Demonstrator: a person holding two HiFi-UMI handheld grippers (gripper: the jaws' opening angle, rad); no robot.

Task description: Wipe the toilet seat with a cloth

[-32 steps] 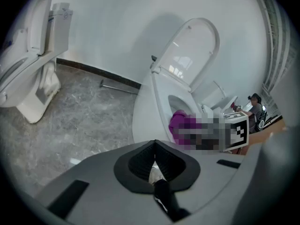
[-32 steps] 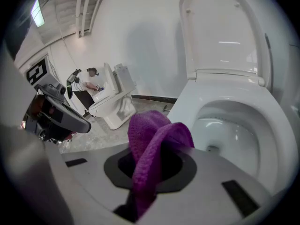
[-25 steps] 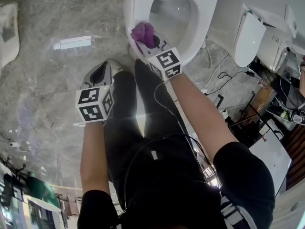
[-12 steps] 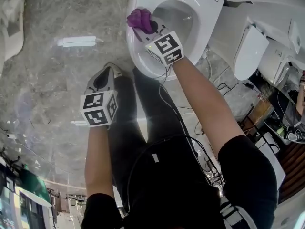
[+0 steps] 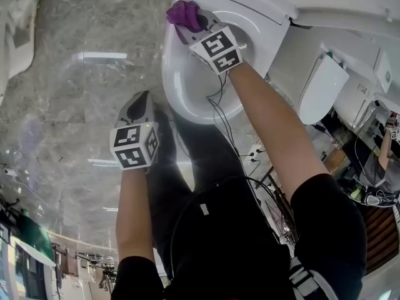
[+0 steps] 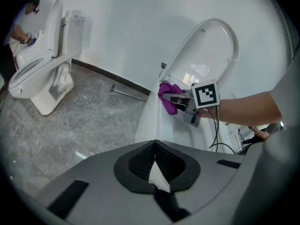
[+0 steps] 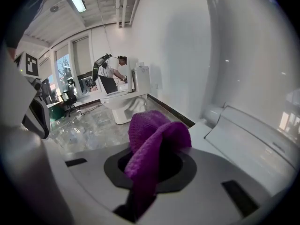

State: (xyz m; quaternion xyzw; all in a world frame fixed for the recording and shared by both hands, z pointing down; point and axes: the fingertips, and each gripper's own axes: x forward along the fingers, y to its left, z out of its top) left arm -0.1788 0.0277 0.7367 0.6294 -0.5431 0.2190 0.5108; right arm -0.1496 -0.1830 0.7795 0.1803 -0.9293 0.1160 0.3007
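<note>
The white toilet seat [image 5: 174,74] lies under my right gripper [image 5: 192,22], with its lid [image 6: 211,46] raised against the wall. That gripper is shut on a purple knitted cloth [image 5: 183,12], which rests at the seat's left rear rim, close to the hinge. In the right gripper view the cloth [image 7: 154,137] bulges out of the closed jaws of the right gripper [image 7: 150,168]. My left gripper [image 5: 140,100] hangs shut over the floor, left of the bowl's front. The left gripper view shows the left gripper [image 6: 157,172], the seat [image 6: 150,121] and the cloth [image 6: 167,96].
Another toilet [image 5: 322,86] stands right of this one, with cables [image 5: 250,152] on the floor beside it. A further toilet [image 6: 37,74] stands along the wall, where a person [image 7: 110,69] works. A white bar [image 5: 100,56] lies on the marble floor. My black-clad legs are below the bowl.
My right gripper has slid the purple cloth along the seat's left rim, from the front toward the hinge end. The left gripper has drifted slightly beside the bowl, still shut.
</note>
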